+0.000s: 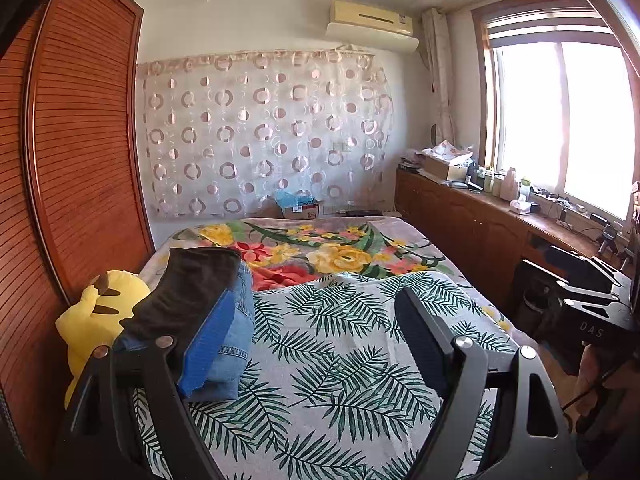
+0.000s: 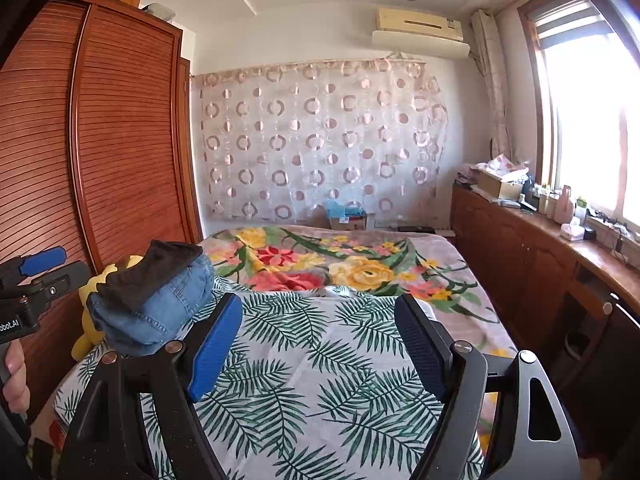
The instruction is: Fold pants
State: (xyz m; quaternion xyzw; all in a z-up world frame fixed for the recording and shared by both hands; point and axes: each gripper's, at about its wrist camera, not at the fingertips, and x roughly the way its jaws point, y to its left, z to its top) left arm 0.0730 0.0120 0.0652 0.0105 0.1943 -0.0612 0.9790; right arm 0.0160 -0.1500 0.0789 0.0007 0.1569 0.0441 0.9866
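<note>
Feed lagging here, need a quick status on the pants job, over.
Both hand-held grippers, left and right, open, empty. Folded jeans, dark garment stacked on top, at bed's left edge. Leaf-print sheet ahead bare.

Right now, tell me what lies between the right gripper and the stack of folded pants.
Nothing but bare leaf-print sheet: the right wrist view shows the open right gripper just right of the stack of folded pants.

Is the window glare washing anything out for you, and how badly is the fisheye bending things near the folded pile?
Left wrist view: window blown out white, wardrobe edges bowed, denim pile sharp. Right wrist view: window overexposed too, counter items beneath it hazy, leaf-print sheet evenly lit, no motion blur.
</note>
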